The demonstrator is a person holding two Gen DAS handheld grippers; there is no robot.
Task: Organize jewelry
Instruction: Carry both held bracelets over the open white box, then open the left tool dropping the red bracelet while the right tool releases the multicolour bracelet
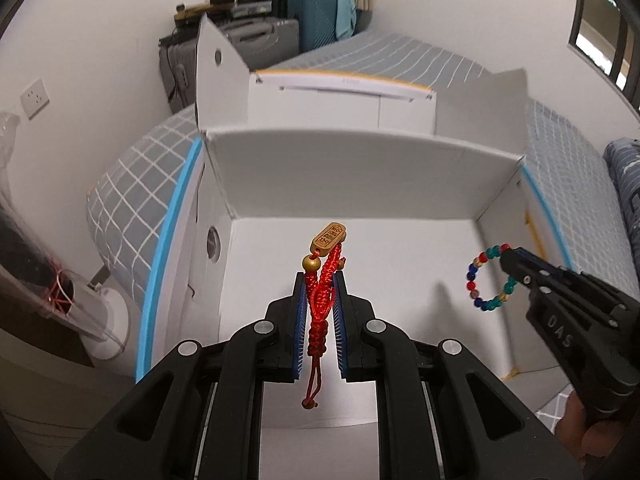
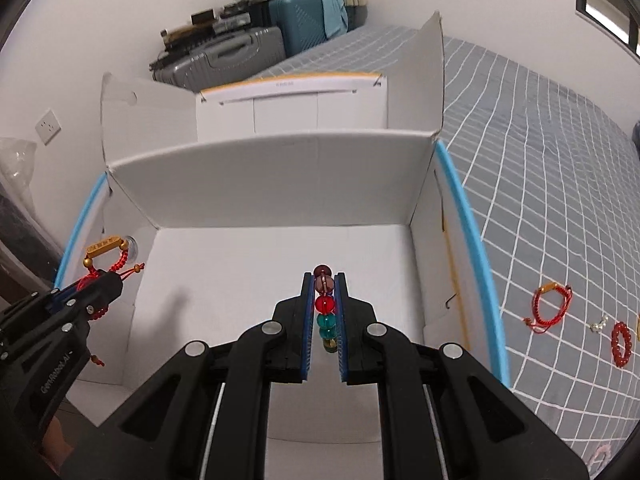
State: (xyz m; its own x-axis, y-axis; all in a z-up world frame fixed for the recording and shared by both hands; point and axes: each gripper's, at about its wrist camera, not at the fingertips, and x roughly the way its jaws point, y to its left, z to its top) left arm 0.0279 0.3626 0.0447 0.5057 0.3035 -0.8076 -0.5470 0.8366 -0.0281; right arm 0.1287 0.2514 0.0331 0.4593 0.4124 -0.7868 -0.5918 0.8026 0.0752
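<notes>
My left gripper (image 1: 321,280) is shut on a red cord bracelet with a gold bar charm (image 1: 327,237) and holds it above the open white box (image 1: 360,184). My right gripper (image 2: 324,280) is shut on a bracelet of red, teal and blue beads (image 2: 325,312), also above the box. The beaded bracelet (image 1: 486,280) hangs as a ring from the right gripper (image 1: 508,258) in the left wrist view. The left gripper (image 2: 116,276) with the red cord bracelet (image 2: 106,250) shows at the left of the right wrist view.
The box stands on a bed with a grey checked cover (image 2: 540,200). On the cover to the right lie another red cord bracelet (image 2: 550,306), a small silver piece (image 2: 598,324) and a red bead bracelet (image 2: 622,344). Suitcases (image 2: 240,52) stand by the far wall.
</notes>
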